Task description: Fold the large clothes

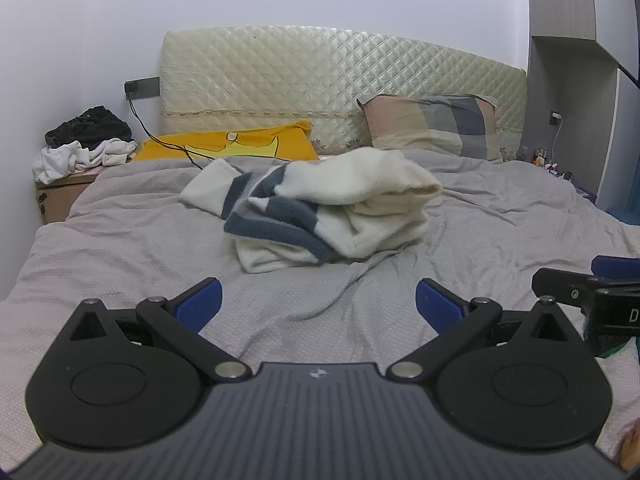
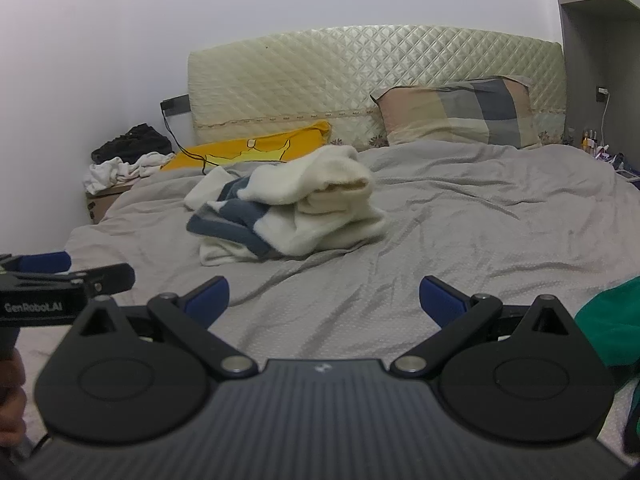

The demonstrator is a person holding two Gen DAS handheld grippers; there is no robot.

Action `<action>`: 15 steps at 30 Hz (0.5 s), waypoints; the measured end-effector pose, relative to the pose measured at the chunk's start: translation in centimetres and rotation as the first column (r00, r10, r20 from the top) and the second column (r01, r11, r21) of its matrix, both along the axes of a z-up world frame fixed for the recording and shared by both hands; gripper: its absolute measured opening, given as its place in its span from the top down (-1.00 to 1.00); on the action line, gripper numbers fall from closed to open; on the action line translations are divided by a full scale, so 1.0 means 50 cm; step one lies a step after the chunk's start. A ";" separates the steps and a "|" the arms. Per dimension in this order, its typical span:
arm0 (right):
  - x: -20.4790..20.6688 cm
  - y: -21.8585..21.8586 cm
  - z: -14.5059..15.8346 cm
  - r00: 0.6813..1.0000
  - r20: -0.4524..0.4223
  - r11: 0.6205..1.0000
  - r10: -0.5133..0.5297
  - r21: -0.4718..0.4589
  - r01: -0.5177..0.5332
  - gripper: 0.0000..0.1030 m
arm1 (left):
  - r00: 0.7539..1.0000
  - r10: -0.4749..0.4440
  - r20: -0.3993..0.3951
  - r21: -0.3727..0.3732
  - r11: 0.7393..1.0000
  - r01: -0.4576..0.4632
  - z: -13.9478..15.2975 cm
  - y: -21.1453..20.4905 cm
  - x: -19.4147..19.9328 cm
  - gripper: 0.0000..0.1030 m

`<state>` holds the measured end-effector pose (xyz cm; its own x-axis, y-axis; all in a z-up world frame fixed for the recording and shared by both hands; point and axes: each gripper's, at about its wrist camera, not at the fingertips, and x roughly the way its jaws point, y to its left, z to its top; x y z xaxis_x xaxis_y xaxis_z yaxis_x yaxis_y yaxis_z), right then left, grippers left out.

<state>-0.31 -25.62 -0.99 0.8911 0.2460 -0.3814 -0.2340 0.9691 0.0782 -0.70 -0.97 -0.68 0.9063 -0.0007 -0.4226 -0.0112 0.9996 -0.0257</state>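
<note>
A cream sweater with dark blue stripes [image 1: 320, 212] [image 2: 288, 212] lies bundled in the middle of the grey bed [image 1: 120, 248] [image 2: 500, 232]. My left gripper [image 1: 318, 304] hovers open over the sheet, well short of the sweater, nothing between its blue pads. My right gripper [image 2: 324, 300] is also open and empty, about as far from the bundle. Each gripper shows in the other's view: the right one at the left wrist view's right edge [image 1: 592, 292], the left one at the right wrist view's left edge [image 2: 60, 276]. A green garment [image 2: 612, 328] lies at the bed's near right.
A quilted headboard [image 1: 340, 88] stands behind a checked pillow [image 1: 432, 124] and a yellow pillow [image 1: 228, 144]. Heaped dark and white clothes [image 1: 84, 148] sit on a box at the left. A black cable [image 1: 168, 140] trails onto the bed. A grey cabinet [image 1: 568, 60] stands right.
</note>
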 end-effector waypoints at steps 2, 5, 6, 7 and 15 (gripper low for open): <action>0.001 -0.002 -0.001 1.000 -0.006 1.000 -0.001 -0.001 0.001 -1.00 | 1.000 -0.001 0.000 -0.001 1.000 0.001 0.000 0.000 0.000 -1.00; 0.000 -0.003 0.000 1.000 -0.011 1.000 -0.003 0.002 0.003 -1.00 | 1.000 -0.003 -0.001 0.000 1.000 0.003 -0.002 -0.003 0.000 -1.00; 0.001 -0.003 0.001 1.000 -0.012 1.000 -0.004 0.001 0.004 -1.00 | 1.000 -0.003 0.000 0.000 1.000 0.003 -0.002 -0.003 0.000 -1.00; 0.001 -0.003 0.000 1.000 -0.010 1.000 -0.005 0.001 0.005 -1.00 | 1.000 -0.003 0.000 0.000 1.000 0.003 -0.002 -0.003 0.000 -1.00; -0.001 -0.008 0.003 1.000 0.002 1.000 0.002 0.015 -0.002 -1.00 | 1.000 -0.007 0.003 -0.001 1.000 0.007 -0.003 -0.003 0.003 -1.00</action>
